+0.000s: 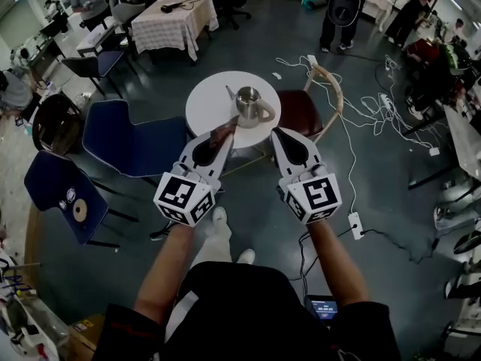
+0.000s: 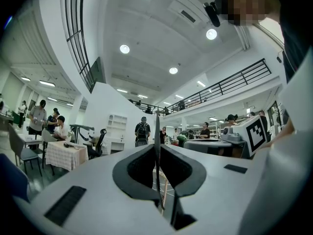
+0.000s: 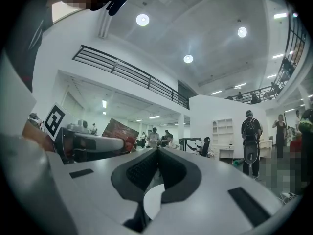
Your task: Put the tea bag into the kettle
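While the flat red-brown tea bag packet (image 1: 224, 131) sits pinched edge-on in my left fingers (image 2: 134, 173), I judge the carrying step to be in hand: the bag is off the bench and not yet in the kettle. Those fingers are closed to a thin slit on the packet, which sticks out past their tips. My right fingers (image 3: 139, 173) are pressed together with nothing between them. The shiny metal kettle (image 1: 248, 105), its mouth seemingly open, stands on the round white bench (image 1: 199, 107), ahead of and below both sets of tips, roughly between them. Next I would need to bring my left tips over that mouth, lower the packet inside the rim, then part the fingers.
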`<control>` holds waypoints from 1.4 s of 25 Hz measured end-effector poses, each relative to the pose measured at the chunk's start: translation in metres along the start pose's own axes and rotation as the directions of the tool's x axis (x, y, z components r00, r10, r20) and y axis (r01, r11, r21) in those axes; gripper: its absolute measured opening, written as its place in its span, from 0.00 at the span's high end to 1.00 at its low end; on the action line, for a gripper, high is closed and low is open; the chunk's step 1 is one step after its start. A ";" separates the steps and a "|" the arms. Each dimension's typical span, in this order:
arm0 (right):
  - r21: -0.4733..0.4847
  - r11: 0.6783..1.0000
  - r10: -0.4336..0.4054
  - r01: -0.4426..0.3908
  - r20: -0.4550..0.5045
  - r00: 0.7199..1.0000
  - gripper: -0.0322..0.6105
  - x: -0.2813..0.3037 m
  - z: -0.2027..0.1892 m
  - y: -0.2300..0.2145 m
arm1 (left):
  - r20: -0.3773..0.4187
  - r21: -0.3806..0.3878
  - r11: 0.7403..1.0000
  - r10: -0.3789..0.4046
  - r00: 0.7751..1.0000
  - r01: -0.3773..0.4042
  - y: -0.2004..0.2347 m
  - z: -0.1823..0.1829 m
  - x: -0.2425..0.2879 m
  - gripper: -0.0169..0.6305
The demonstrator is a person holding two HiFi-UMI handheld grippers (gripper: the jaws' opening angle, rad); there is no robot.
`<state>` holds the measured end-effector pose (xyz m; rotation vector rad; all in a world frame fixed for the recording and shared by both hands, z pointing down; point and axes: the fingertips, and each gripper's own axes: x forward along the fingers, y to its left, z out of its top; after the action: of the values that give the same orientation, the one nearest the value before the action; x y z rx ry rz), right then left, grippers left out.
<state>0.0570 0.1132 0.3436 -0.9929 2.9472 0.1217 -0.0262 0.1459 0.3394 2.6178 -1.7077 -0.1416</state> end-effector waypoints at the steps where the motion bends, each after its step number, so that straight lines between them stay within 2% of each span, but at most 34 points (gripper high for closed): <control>1: 0.000 1.000 0.000 0.000 -0.002 1.000 0.92 0.005 -0.002 -0.003 | 0.000 -0.002 1.000 0.000 1.000 0.000 0.004 -0.001 0.004 0.92; 6: 0.001 1.000 -0.008 0.008 -0.009 1.000 0.92 0.035 -0.009 -0.023 | -0.004 -0.010 1.000 -0.007 1.000 0.007 0.031 -0.006 0.033 0.92; 25: 0.029 0.996 -0.082 0.084 -0.048 0.995 0.92 0.209 -0.038 -0.125 | -0.043 -0.060 0.996 -0.062 0.997 0.059 0.189 -0.021 0.174 0.92; 35: 0.038 0.990 -0.132 0.137 -0.096 0.987 0.92 0.294 -0.062 -0.155 | -0.070 -0.108 0.988 -0.117 0.991 0.109 0.271 -0.039 0.226 0.92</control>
<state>-0.0835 -0.1924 0.3797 -1.2195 2.9383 0.0063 -0.1799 -0.1718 0.3789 2.6083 -1.4868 -0.1267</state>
